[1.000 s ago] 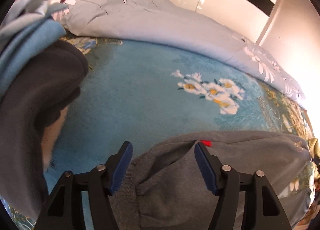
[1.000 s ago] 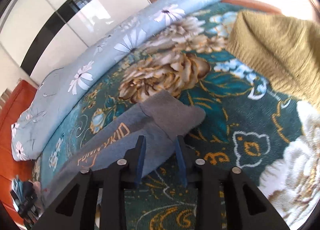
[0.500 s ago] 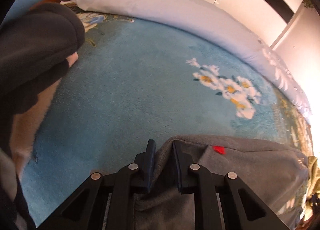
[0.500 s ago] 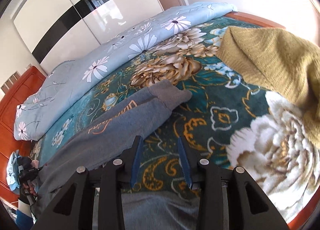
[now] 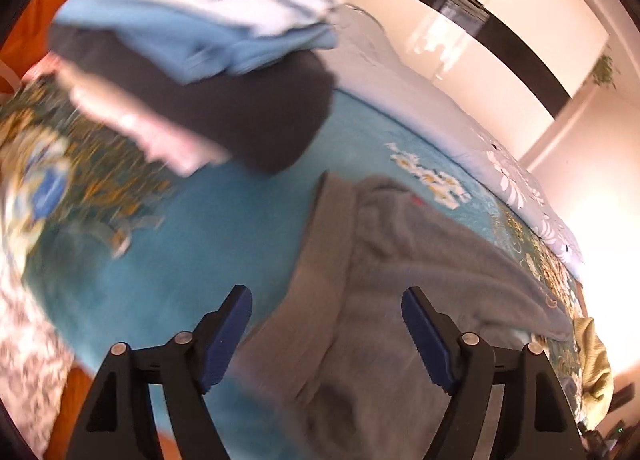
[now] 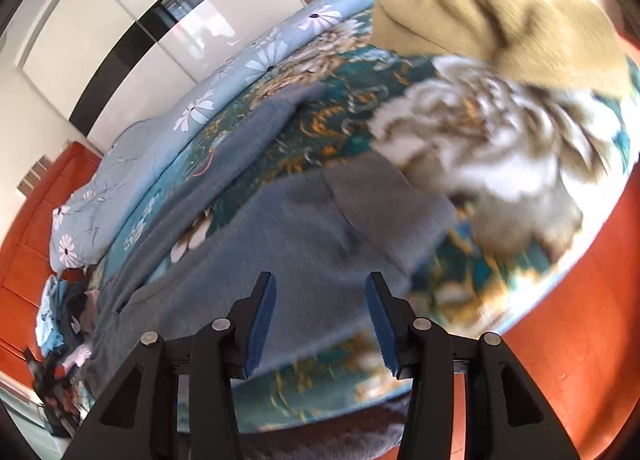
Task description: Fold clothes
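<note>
nearest, left gripper [image 5: 326, 334] and right gripper [image 6: 318, 324], jaws of both spread and empty, hang over grey trousers [image 5: 400, 280] lying flat along the bed [image 5: 224, 228], waistband left, cuffs right, seemingly laid out for folding. farther: dark and blue pile [image 5: 208, 72], olive knit [image 6: 500, 24], quilt [image 6: 168, 128].

R gripper [image 6: 320, 324] open – above grey trousers [image 6: 288, 244] on bedspread [image 6: 500, 132].
</note>
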`<action>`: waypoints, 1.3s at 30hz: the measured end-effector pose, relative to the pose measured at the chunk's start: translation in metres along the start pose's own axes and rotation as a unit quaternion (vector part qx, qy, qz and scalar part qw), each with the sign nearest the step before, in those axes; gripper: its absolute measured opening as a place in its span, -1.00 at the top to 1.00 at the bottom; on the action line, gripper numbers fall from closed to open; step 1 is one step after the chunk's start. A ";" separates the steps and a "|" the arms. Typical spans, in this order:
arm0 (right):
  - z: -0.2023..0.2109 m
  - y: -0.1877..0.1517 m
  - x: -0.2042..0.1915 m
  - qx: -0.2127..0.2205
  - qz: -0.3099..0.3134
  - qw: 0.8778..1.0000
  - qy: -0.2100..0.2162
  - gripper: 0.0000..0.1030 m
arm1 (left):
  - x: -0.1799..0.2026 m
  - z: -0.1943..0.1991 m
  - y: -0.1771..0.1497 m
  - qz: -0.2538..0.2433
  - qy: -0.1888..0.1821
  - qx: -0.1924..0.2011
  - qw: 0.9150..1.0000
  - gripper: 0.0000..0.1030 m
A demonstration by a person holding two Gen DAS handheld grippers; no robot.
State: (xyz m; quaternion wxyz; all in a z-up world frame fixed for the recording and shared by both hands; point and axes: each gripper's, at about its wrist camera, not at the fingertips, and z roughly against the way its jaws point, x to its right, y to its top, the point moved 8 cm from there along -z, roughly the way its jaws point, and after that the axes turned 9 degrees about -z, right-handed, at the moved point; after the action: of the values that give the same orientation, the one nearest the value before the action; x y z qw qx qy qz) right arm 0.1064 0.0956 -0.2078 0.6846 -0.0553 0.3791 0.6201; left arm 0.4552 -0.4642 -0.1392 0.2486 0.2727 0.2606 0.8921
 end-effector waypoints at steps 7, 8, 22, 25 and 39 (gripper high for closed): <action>-0.012 -0.007 0.024 -0.010 -0.075 0.996 0.041 0.06 | -0.012 0.009 -0.051 0.059 -0.041 -0.025 0.997 -0.56; -0.016 -0.006 0.025 -0.012 -0.086 0.995 0.045 0.06 | -0.014 0.010 -0.058 0.068 -0.047 -0.029 0.996 -0.56; -0.023 -0.002 0.030 -0.005 -0.152 0.983 0.100 0.12 | 0.000 0.005 -0.074 0.113 -0.129 -0.041 0.984 0.08; -0.023 0.001 0.029 -0.006 -0.159 0.981 0.108 0.92 | 0.004 0.003 -0.073 0.118 -0.146 -0.042 0.981 0.73; -0.028 0.129 -0.104 0.068 -0.106 0.976 0.177 0.93 | 0.060 -0.006 0.083 0.177 -0.243 0.053 0.952 0.75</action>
State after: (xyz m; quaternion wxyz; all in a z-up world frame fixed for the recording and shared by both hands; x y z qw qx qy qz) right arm -0.0153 0.0257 -0.1151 0.6702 -0.1574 0.5278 0.4974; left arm 0.3827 -0.4929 -0.0725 0.1277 0.5356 0.1867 0.8136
